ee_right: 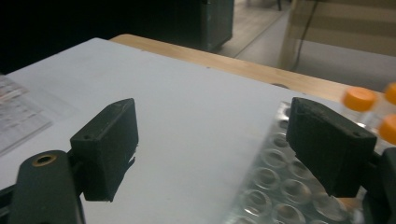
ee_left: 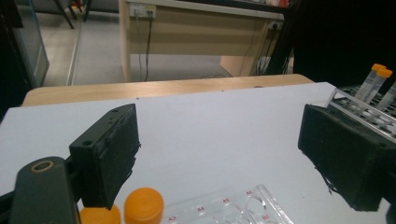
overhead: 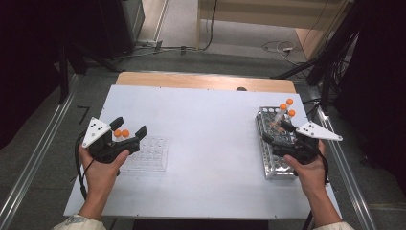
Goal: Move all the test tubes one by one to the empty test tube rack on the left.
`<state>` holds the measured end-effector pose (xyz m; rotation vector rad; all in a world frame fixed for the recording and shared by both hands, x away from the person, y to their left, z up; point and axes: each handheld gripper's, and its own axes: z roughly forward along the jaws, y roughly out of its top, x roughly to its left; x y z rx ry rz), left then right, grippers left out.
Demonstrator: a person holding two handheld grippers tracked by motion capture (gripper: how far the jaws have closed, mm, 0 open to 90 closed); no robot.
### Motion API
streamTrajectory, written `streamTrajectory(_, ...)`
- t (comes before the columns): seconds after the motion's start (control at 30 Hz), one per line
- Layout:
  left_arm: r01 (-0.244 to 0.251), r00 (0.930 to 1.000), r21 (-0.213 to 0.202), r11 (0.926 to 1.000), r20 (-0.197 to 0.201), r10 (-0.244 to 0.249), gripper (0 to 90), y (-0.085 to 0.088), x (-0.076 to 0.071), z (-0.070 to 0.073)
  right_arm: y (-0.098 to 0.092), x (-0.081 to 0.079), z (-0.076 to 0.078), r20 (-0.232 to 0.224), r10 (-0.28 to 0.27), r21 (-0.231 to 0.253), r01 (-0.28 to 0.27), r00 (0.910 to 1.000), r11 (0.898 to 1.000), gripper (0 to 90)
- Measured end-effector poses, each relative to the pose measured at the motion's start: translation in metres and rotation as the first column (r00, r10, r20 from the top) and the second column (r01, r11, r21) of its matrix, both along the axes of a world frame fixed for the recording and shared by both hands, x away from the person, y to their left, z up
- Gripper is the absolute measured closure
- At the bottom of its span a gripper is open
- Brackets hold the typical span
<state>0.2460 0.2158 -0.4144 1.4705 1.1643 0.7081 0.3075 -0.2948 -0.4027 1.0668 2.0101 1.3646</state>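
Moving tubes from rack point(overhead: 268, 143) to plate point(overhead: 153, 155).
Both jaws apart, empty: left gripper point(overhead: 129, 125) by two placed tubes point(overhead: 121, 133); right gripper point(overhead: 276, 132) over rack. Next: grip a racked tube point(overhead: 282, 111).

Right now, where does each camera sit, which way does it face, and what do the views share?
High view: above the person's side, looking down on the white table; both forearms, left gripper and right gripper show.
Left gripper view: along open jaws, over the clear well plate and two orange caps.
Right gripper view: along open jaws, over the metal tube rack.
Shared: the rack's orange-capped tubes.
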Motion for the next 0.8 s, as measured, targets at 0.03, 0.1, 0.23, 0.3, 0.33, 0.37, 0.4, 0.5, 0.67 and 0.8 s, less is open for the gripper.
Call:
streamTrajectory(0.03, 0.004, 1.0000, -0.001, 1.0000, 0.000, -0.004, 12.7, -0.001, 0.000, 0.000, -0.005, 0.002, -0.001, -0.003, -0.016, 0.001, 0.016, 0.9999, 1.000, 15.7)
streamTrajectory(0.1, 0.013, 0.9999, -0.011, 0.9999, -0.006, -0.013, 11.7, -0.003, 0.001, 0.000, -0.013, 0.005, -0.003, -0.005, -0.042, -0.002, 0.042, 0.9991, 0.999, 15.5)
streamTrajectory(0.23, 0.026, 0.9996, -0.014, 0.9996, -0.004, -0.027, 11.6, -0.007, 0.000, 0.000, -0.025, 0.012, -0.007, -0.007, -0.086, -0.010, 0.086, 0.9963, 0.996, 15.5)
streamTrajectory(0.3, 0.034, 0.9994, -0.008, 0.9994, -0.009, -0.034, 11.6, -0.009, 0.000, -0.001, -0.030, 0.016, -0.010, -0.004, -0.103, -0.010, 0.103, 0.9946, 0.995, 15.5)
streamTrajectory(0.33, 0.039, 0.9992, -0.010, 0.9992, -0.009, -0.039, 11.5, -0.010, 0.000, -0.001, -0.032, 0.018, -0.011, -0.006, -0.115, -0.015, 0.115, 0.9934, 0.993, 15.5)
streamTrajectory(0.37, 0.042, 0.9991, -0.010, 0.9991, -0.009, -0.042, 11.0, -0.012, 0.000, -0.002, -0.035, 0.020, -0.013, -0.007, -0.128, -0.021, 0.128, 0.9918, 0.992, 15.5)
streamTrajectory(0.4, 0.048, 0.9988, -0.010, 0.9988, -0.010, -0.048, 10.9, -0.013, 0.000, -0.002, -0.037, 0.023, -0.015, -0.008, -0.141, -0.024, 0.141, 0.9900, 0.990, 15.5)
streamTrajectory(0.5, 0.060, 0.9981, -0.005, 0.9982, -0.014, -0.060, 10.9, -0.017, 0.000, -0.003, -0.045, 0.029, -0.019, -0.008, -0.173, -0.026, 0.173, 0.9849, 0.985, 15.5)
streamTrajectory(0.67, 0.073, 0.9972, 0.002, 0.9973, -0.016, -0.073, 10.8, -0.022, -0.001, -0.004, -0.056, 0.041, -0.026, -0.003, -0.198, -0.011, 0.198, 0.9802, 0.980, 15.7)
streamTrajectory(0.8, 0.080, 0.9967, 0.005, 0.9968, -0.015, -0.080, 10.8, -0.024, -0.002, -0.003, -0.061, 0.049, -0.032, -0.006, -0.224, -0.010, 0.224, 0.9745, 0.975, 16.1)
